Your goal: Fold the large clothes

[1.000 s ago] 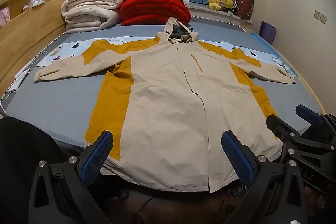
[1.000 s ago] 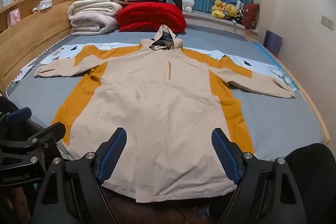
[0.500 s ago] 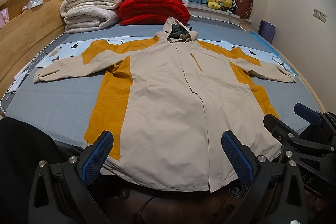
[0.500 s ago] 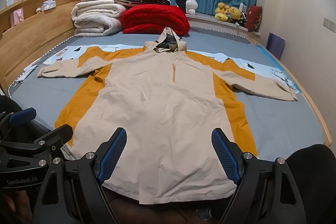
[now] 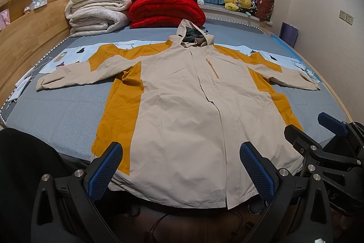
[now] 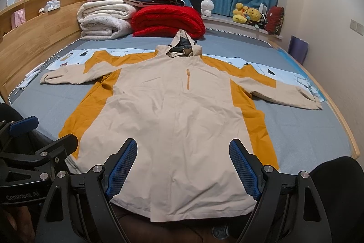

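Note:
A large beige and mustard hooded jacket [image 5: 182, 111] [image 6: 173, 115] lies flat, front up, on the grey bed [image 5: 56, 115], sleeves spread out to both sides and hood toward the far end. Its hem hangs slightly over the near bed edge. My left gripper [image 5: 180, 169] is open above the hem, holding nothing. My right gripper [image 6: 183, 166] is also open over the hem, empty. The right gripper's body shows at the right of the left wrist view, and the left gripper's body at the left of the right wrist view.
Folded white blankets [image 5: 97, 13] and a red quilt [image 5: 166, 11] are stacked at the far end of the bed. A wooden headboard [image 5: 27, 38] runs along the left. Plush toys [image 5: 236, 1] sit by blue curtains. A wall lies to the right.
Both grippers have shifted only slightly, with the views rising a little. The jacket has not moved and both grippers stay open.

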The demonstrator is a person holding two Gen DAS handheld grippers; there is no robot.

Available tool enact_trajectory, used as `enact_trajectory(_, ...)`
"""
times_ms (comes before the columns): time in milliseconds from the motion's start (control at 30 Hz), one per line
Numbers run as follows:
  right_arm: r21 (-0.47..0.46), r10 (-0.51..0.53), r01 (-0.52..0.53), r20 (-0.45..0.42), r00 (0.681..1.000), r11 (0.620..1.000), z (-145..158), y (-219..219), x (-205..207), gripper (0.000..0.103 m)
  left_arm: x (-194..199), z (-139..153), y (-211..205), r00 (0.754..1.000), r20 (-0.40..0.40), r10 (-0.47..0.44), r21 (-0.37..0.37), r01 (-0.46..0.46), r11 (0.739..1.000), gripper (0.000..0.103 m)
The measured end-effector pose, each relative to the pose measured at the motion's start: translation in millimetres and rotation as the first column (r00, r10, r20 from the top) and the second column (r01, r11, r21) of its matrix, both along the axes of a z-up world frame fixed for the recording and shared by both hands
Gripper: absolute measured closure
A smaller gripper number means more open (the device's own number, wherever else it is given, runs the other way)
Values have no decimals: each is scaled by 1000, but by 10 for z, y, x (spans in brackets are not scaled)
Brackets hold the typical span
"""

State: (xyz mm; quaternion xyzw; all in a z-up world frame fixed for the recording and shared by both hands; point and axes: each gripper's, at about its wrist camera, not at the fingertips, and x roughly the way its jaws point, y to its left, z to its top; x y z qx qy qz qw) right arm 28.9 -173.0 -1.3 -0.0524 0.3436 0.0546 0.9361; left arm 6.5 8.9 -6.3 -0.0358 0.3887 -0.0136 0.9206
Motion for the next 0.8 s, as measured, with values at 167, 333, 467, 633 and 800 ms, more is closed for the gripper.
enact_trajectory(167, 1, -2, 2, 1, 1000, 1000, 0, 0, -5, 20, 1, 1, 0, 1000, 1, -1, 1, 1, 1000, 1)
enact_trajectory(333, 0, -2, 2, 3, 1000, 1000, -1, 8, -2, 20, 0, -1, -1, 1000, 0, 0, 1, 0, 1000, 1)
enact_trajectory(467, 0, -1, 1, 2, 1000, 1000, 2, 9, -5, 20, -1, -4, 0, 1000, 0, 0, 2, 0, 1000, 1)
enact_trajectory(633, 0, -2, 2, 2, 1000, 1000, 0, 14, -2, 20, -3, -7, -6, 1000, 1, 0, 1, 0, 1000, 1)
enact_trajectory(800, 0, -2, 2, 3, 1000, 1000, -4, 8, -10, 20, 2, -6, -11, 1000, 0, 2, 1, -2, 1000, 1)
